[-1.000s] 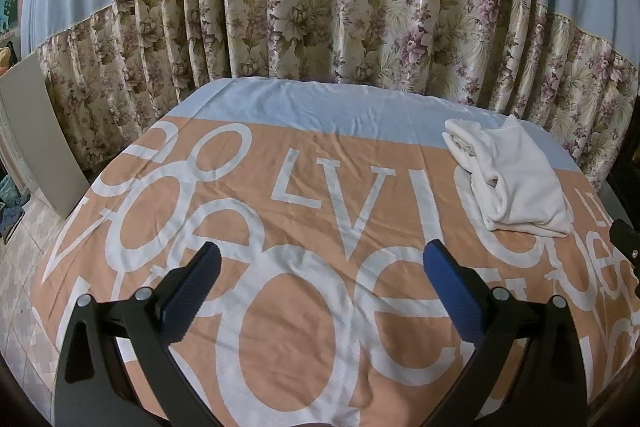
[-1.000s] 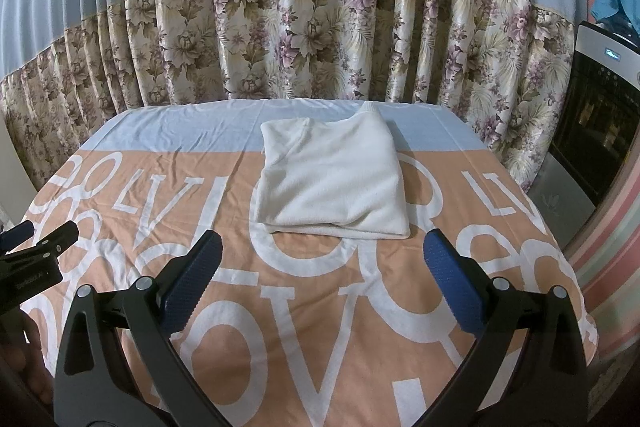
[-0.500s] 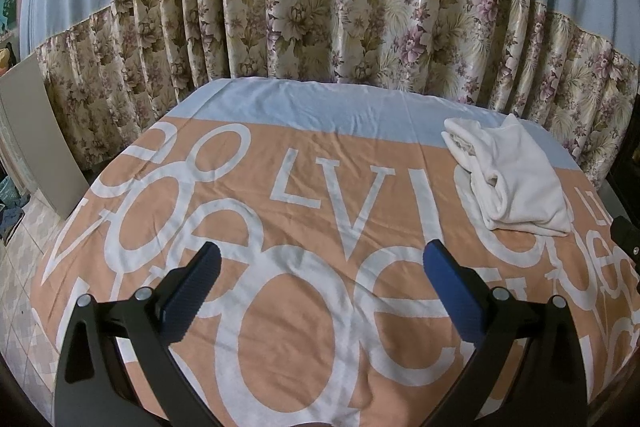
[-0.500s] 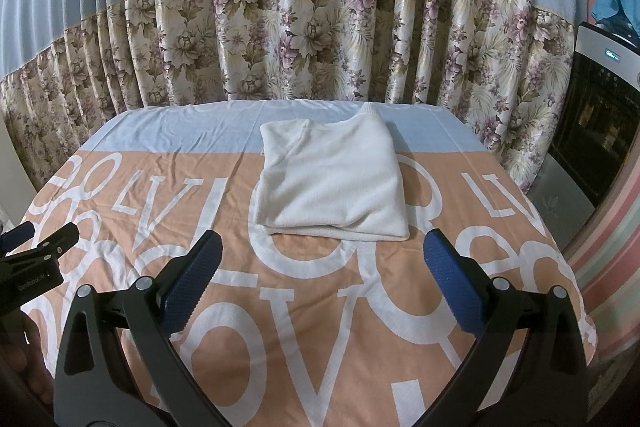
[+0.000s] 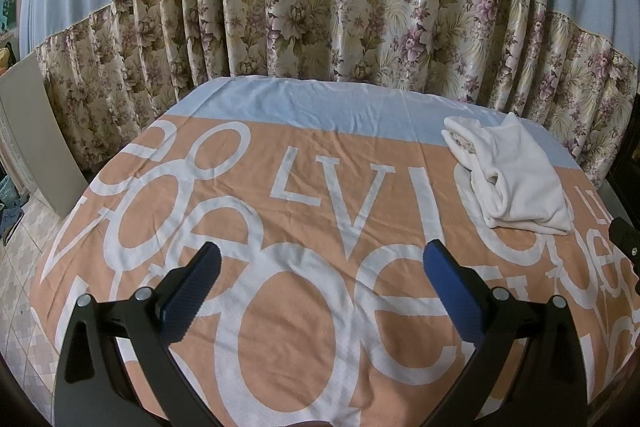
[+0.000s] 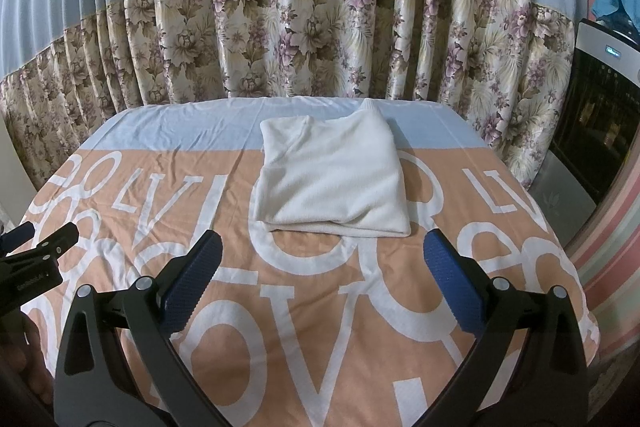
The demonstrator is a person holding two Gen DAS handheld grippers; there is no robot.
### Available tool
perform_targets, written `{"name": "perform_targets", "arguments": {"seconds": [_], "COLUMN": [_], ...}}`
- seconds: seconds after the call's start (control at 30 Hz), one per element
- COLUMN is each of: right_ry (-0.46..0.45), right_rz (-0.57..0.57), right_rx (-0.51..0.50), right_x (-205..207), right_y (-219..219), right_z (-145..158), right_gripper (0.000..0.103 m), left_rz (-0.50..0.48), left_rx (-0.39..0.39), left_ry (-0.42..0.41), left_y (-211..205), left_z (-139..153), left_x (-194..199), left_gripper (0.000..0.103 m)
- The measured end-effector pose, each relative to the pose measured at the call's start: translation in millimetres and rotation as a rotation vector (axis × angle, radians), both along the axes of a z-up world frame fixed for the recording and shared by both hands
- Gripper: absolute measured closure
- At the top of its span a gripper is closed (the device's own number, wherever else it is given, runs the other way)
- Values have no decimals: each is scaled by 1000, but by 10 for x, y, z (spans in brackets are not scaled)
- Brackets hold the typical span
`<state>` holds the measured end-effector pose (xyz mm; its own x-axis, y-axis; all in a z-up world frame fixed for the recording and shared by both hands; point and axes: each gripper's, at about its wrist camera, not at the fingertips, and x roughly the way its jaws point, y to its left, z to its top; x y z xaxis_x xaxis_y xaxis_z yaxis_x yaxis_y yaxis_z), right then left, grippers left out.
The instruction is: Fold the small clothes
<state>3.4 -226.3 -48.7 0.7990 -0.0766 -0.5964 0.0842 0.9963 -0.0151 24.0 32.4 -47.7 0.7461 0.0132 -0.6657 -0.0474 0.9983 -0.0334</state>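
A cream-white garment (image 6: 332,179) lies folded into a neat rectangle on the table's orange and white lettered cloth (image 6: 320,327), near the far side. In the left wrist view the same garment (image 5: 512,179) sits at the far right, its layered folds facing me. My right gripper (image 6: 320,267) hovers open just in front of the garment, nothing between its blue pads. My left gripper (image 5: 320,279) hangs open over bare cloth, well left of the garment. The left gripper's tip (image 6: 36,247) shows at the left edge of the right wrist view.
A pleated curtain (image 6: 320,39), blue above and floral below, hangs close behind the table. A dark appliance (image 6: 596,123) stands at the right. A grey board (image 5: 36,139) leans at the left over tiled floor (image 5: 20,267). A hand (image 6: 24,359) shows at lower left.
Both grippers have stayed almost still and open. The views have only drifted very slightly, and the garment lies as it did.
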Motion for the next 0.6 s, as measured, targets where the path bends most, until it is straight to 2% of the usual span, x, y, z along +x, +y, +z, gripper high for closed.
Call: {"name": "perform_targets", "arguments": {"seconds": [0.6], "right_ry": [6], "right_rz": [4], "right_rx": [2], "right_x": [3], "right_y": [-9], "right_z": [-49], "right_gripper": [3], "left_rz": [-1], "left_rx": [0], "left_ry": [0], "left_y": [4], "left_z": [-13], "left_x": [3], "left_gripper": [2]}}
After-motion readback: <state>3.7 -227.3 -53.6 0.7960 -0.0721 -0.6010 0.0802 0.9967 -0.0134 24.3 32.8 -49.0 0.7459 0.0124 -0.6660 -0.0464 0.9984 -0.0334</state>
